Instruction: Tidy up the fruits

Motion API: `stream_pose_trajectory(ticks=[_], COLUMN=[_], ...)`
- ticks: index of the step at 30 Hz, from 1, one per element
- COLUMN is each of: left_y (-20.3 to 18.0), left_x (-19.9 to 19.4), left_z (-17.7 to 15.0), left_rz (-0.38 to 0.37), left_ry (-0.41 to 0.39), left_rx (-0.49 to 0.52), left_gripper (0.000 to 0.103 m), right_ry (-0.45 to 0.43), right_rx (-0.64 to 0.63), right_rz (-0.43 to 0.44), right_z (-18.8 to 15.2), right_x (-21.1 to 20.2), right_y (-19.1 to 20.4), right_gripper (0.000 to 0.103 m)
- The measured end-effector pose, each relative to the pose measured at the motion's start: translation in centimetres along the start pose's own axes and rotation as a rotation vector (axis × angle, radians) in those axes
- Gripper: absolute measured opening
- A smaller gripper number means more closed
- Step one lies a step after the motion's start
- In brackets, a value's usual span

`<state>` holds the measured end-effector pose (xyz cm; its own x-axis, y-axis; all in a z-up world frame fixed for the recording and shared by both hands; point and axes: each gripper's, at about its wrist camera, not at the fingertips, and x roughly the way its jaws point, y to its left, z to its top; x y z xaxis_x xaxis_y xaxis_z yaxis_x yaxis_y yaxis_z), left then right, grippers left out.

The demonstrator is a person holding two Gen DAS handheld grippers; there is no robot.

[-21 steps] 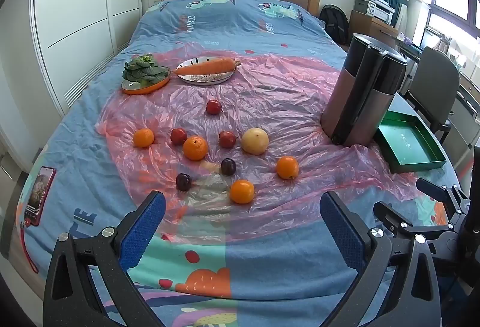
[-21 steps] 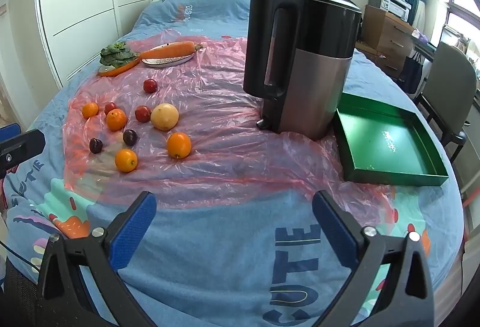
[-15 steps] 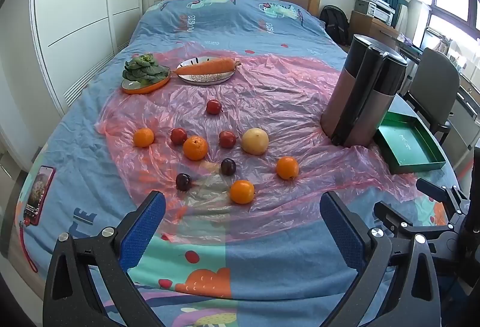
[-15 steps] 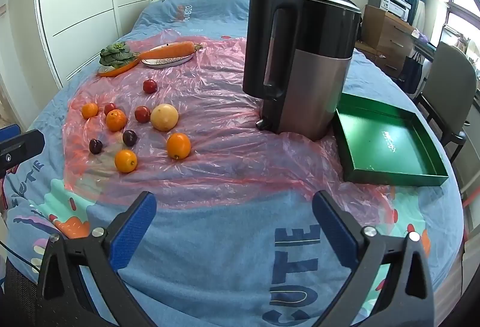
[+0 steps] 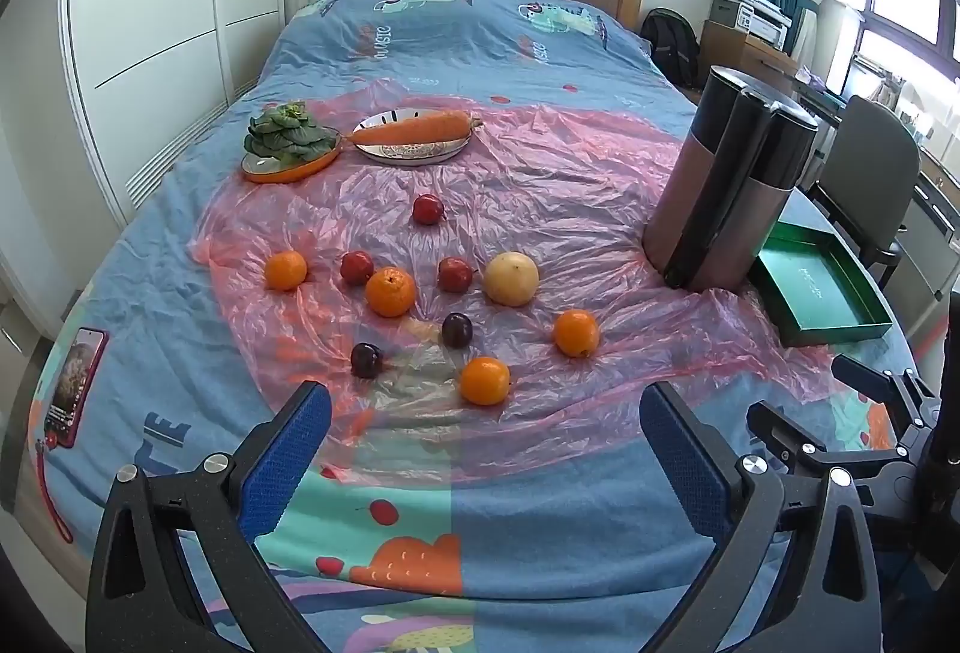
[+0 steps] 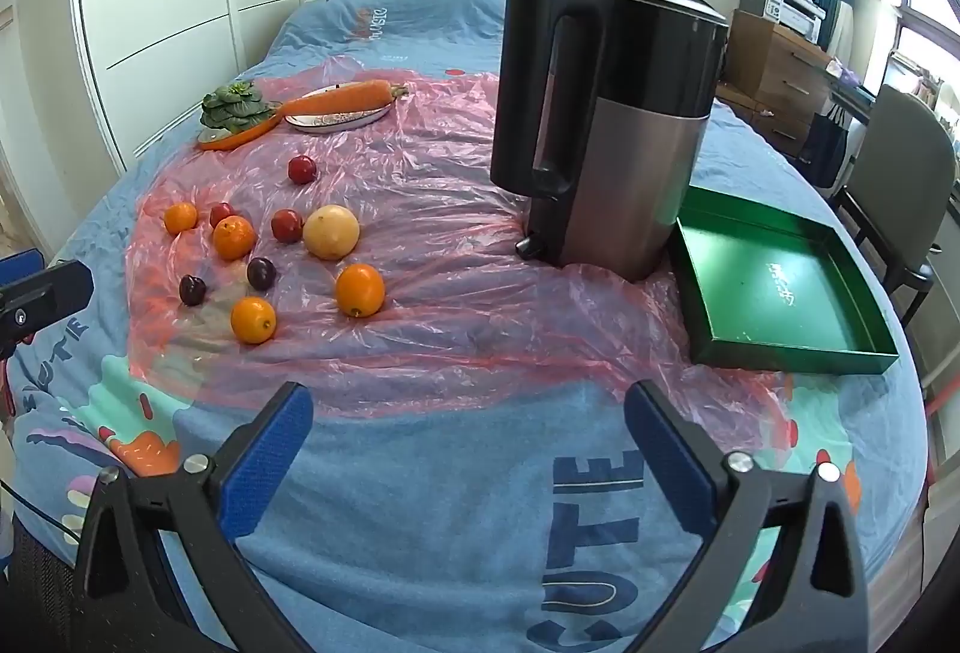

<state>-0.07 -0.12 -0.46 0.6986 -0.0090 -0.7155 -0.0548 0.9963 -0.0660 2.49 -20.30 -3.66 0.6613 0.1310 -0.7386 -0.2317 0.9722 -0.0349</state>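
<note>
Hovering over near bed edge, left gripper and right gripper both spread wide, empty. Sorting not begun: round fruits lie scattered loose on crinkly pink plastic sheet, left of kettle. Glossy green tray, right of kettle, bare. Smooth oranges, dark plums, pale pomelo.
</note>
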Motion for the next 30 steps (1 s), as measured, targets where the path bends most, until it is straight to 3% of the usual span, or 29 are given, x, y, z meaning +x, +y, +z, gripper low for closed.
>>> stream_pose_trajectory(ticks=[30], left_y=[0.33], left_x=[0.73], left_z=[-0.21], left_rz=[-0.001], left_ry=[0.015], left_rx=[-0.013], left_gripper=[0.101], right_ry=[0.009], right_rx=[0.0], right_rz=[0.004], right_z=[-0.37], right_x=[0.58], right_y=[0.07], right_gripper=[0.103])
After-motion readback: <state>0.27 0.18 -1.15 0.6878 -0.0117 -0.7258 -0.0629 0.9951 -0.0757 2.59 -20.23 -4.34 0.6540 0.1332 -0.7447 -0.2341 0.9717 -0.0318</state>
